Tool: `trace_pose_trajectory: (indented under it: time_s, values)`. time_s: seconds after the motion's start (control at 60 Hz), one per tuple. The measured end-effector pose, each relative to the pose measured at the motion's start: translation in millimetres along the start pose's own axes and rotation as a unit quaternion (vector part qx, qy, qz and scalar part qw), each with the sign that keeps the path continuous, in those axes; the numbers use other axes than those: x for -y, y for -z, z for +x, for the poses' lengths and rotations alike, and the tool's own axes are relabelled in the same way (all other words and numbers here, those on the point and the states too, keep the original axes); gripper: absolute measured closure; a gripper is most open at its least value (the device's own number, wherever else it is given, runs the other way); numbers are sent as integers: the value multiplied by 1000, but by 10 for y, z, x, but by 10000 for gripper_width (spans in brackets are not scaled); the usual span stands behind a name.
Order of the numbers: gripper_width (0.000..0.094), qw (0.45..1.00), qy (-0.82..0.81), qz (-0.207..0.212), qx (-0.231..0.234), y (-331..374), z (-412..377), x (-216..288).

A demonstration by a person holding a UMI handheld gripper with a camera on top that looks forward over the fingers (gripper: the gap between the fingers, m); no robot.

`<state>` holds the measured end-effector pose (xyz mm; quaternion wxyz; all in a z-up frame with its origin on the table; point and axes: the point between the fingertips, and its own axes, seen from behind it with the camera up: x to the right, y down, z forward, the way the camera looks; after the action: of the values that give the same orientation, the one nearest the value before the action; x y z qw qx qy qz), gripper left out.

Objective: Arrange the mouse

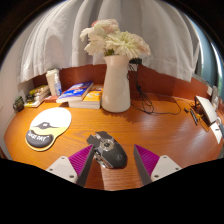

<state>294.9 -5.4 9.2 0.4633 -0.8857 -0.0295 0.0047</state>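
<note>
— Nearest, on the wooden desk [160, 128]?
— Gripper [114, 163], jaws spread; dark mouse [106, 148] between and just ahead of the fingers, nothing pinched.
— Beyond?
— Mouse pad [47, 127] to the left; further back, white vase [116, 84] of flowers [113, 41], books [80, 95] beside it.

Desk surroundings: wooden table, vase, books, pad, curtain.

A round orange-brown wooden table [150, 125] carries a tall white ceramic vase [116, 84] holding pale cream flowers [112, 41]. Left of the vase lies a stack of books with a blue cover on top [78, 95], and beside it stands a white cylindrical container [53, 82]. A white mouse pad with a black wrist rest [47, 127] lies further left. A thin dark cable [160, 106], possibly a charger lead, trails right of the vase. Sheer white curtains [60, 40] hang behind.
</note>
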Motion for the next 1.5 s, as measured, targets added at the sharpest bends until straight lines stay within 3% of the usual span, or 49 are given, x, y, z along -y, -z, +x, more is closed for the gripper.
trace_pose_trajectory:
  time_s: [0.083, 0.3, 0.433, 0.583, 0.65, 0.817, 0.983, 1.05, 1.317, 1.417, 1.5]
  values:
    - [127, 1000, -6, -3, 17, -195, -23, 114]
    - [141, 1000, -25, -15, 4, -544, 134, 337]
    - [222, 998, -53, -34, -3, -624, 131, 281]
    - [403, 998, -47, -40, -19, -665, 59, 212]
    - [409, 998, -43, -38, -35, -672, 63, 216]
    - [555, 996, -55, -49, -58, -688, 69, 222]
    - [583, 990, -74, -78, -90, -627, 67, 286]
    - [582, 989, -79, -61, -107, -444, 22, 560]
    - [581, 988, -53, 97, -106, 613, -863, 2481]
    - [579, 989, -29, 118, -82, 645, -1323, 2829]
    - [577, 993, -26, 100, -59, 381, -1699, 2737]
